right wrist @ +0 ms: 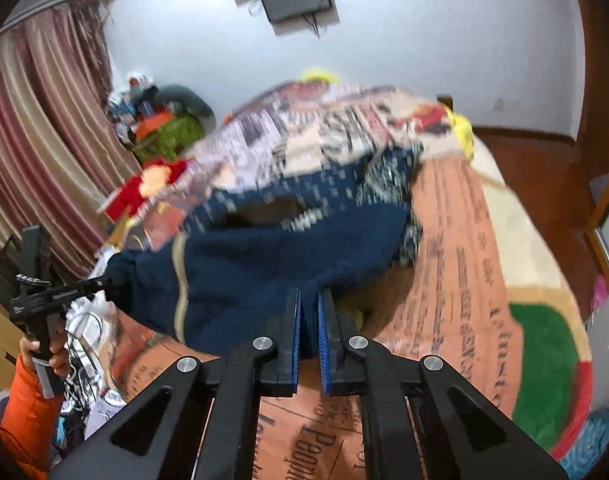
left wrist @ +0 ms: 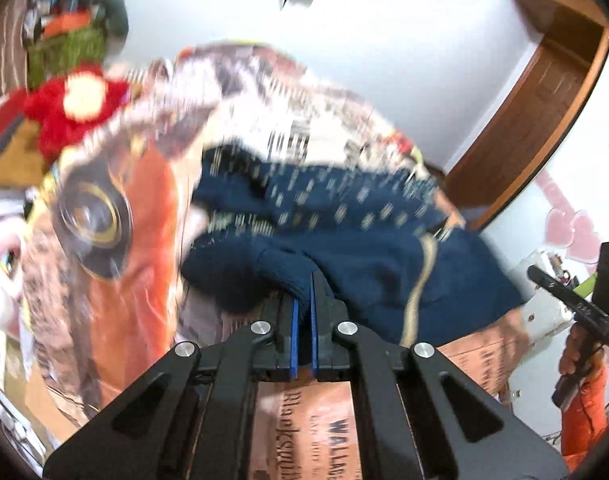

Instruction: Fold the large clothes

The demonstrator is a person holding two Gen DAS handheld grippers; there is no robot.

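Observation:
A large dark blue knitted sweater [left wrist: 344, 236] with a pale dotted pattern hangs lifted above the bed. My left gripper [left wrist: 303, 280] is shut on a ribbed edge of the sweater. My right gripper [right wrist: 309, 294] is shut on another edge of the same sweater [right wrist: 264, 256]. The garment stretches between the two grippers and its far part trails onto the bed. The left gripper also shows in the right wrist view [right wrist: 104, 280], pinching the sweater's corner. The right gripper's handle and the hand on it show at the right of the left wrist view; its fingers are out of sight there.
An orange printed blanket [right wrist: 456, 280] covers the bed. A crumpled patterned quilt [right wrist: 324, 132] lies behind the sweater. A red plush toy [left wrist: 72, 108] and a pile of clutter [right wrist: 160, 120] sit near striped curtains [right wrist: 32, 128]. A wooden door frame [left wrist: 544, 92] stands at the right.

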